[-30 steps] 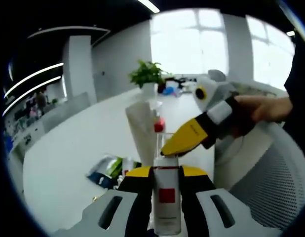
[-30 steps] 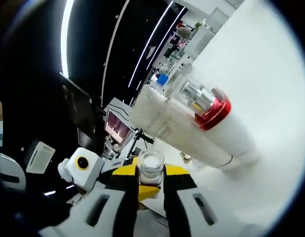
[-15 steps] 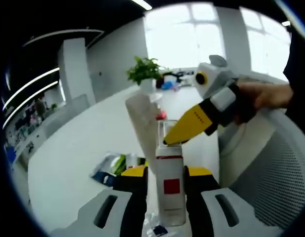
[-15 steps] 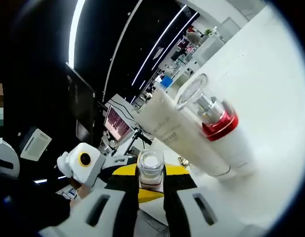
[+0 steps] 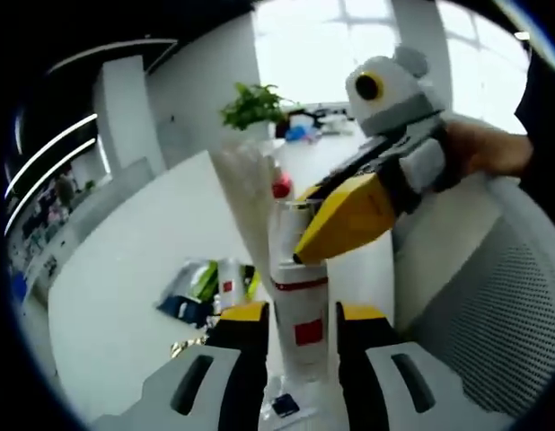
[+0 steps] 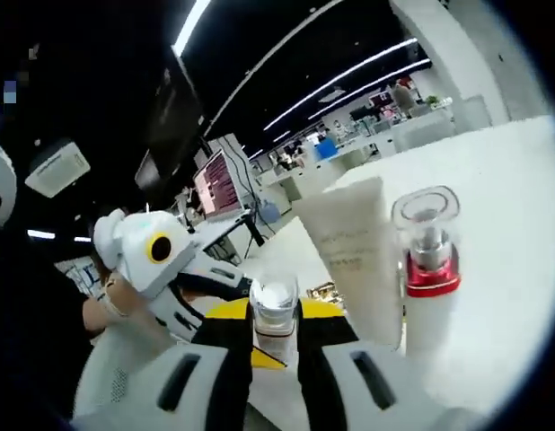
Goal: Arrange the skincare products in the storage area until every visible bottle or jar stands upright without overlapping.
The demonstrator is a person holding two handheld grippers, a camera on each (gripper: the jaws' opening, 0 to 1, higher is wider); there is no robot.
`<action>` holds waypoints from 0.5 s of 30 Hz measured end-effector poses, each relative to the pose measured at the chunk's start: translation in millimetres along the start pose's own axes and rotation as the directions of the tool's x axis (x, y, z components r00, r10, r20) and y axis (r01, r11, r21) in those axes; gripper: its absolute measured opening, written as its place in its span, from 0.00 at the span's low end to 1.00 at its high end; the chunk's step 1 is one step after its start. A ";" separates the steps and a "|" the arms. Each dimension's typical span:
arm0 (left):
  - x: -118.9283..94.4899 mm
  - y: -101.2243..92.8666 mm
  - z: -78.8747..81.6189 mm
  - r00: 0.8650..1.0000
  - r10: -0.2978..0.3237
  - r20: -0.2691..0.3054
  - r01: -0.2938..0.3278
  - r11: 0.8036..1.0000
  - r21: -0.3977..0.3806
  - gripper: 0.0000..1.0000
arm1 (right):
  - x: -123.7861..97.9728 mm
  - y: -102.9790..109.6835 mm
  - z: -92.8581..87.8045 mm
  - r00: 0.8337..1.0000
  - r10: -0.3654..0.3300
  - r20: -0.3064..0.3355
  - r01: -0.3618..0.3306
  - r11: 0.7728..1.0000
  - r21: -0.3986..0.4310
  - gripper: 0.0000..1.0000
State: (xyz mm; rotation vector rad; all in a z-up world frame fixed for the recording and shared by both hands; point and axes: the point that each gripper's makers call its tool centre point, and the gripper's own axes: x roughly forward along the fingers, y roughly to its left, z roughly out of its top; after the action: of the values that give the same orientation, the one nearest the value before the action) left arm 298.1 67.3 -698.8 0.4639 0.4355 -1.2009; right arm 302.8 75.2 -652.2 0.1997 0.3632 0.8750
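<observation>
Left gripper view showed, at its left, a white table [image 5: 125, 296] with a small heap of foil sachets [image 5: 198, 289] lying flat near the middle, apparently set aside as they are not bottles or jars. At centre the left gripper [image 5: 295, 337] pinched a white bottle with a red square label [image 5: 300, 328] by its body, jaws pressed against both sides, holding it upright; that hold looked meant to steady the bottle while the other tool worked on its top. Just behind it stood a tall white tube [image 5: 246, 193] and the red-collared pump bottle [image 5: 281, 187], mostly hidden. From the right the right gripper [image 5: 300, 256] came in with its yellow jaws closed on the bottle's clear top, a person's hand [image 5: 480, 153] behind it. In the right gripper view the left gripper [image 6: 242, 285] appeared at the left, reaching toward the centre, where the right gripper [image 6: 274, 337] pinched the clear cap [image 6: 274, 305] between its jaws. To the right of it the white tube [image 6: 354, 251] and the pump bottle [image 6: 427, 260] stood upright, close side by side on the table [image 6: 511, 224]. I judged the two-handed hold served to seat or straighten the cap before the bottle was stood beside those two.
</observation>
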 end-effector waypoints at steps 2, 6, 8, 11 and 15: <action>0.1 -0.5 -1.4 1.000 -0.004 -0.008 0.004 1.000 0.002 0.25 | 2.2 4.2 -3.3 1.000 0.009 -0.028 -0.011 0.997 -0.072 0.17; 1.1 -1.8 -5.1 1.000 -0.007 -0.030 0.008 1.000 0.021 0.24 | 5.6 11.8 -7.0 0.998 0.033 -0.062 -0.042 0.986 -0.162 0.17; 1.5 -2.9 -6.4 0.999 -0.011 -0.038 0.012 1.000 0.028 0.23 | 6.2 11.9 -9.0 0.996 0.022 -0.083 -0.041 0.972 -0.231 0.17; 1.9 -3.3 -8.5 0.999 -0.013 -0.049 0.015 0.999 0.036 0.22 | 7.3 13.5 -13.1 0.993 0.015 -0.116 -0.051 0.946 -0.319 0.17; 2.6 -4.2 -11.2 0.998 -0.019 -0.063 0.022 0.999 0.047 0.22 | 9.4 17.9 -16.1 0.990 0.011 -0.138 -0.063 0.924 -0.377 0.17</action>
State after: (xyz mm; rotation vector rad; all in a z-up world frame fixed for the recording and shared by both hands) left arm 294.0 70.2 -710.0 0.5402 0.4666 -1.2208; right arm 289.2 94.2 -663.5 -0.2147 0.3072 0.9813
